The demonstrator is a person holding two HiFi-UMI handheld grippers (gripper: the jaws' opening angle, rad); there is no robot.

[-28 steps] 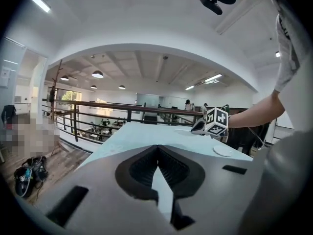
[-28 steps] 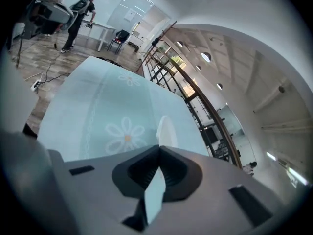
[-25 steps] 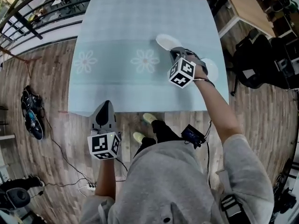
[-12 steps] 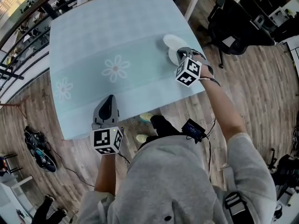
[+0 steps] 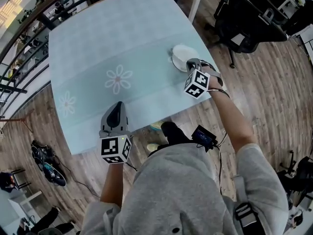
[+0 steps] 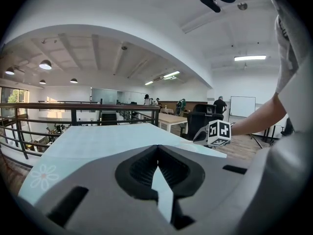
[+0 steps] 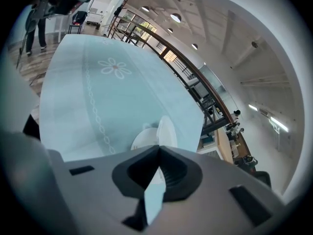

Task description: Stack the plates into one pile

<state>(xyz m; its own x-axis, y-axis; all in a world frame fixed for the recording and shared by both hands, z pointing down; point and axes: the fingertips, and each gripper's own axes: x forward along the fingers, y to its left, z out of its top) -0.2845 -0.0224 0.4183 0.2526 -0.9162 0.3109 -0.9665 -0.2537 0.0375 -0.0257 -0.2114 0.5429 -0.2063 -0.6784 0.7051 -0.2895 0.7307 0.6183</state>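
Wood floor [image 5: 264, 72] is all around the pale blue tabletop [image 5: 122, 38]. Both plates are close to its right edge, not far from the near right corner. The right claw [image 7: 157, 148] is shut on the rim of the top plate [image 7: 165, 129], which leans up over the bottom plate [image 7: 141, 140]. The left claw [image 6: 157, 153] is shut too, with nothing in it, by the near edge. I think the pinch is small, so the top plate could slip and bang down. A push could also slide the pile off the edge, and it might break.
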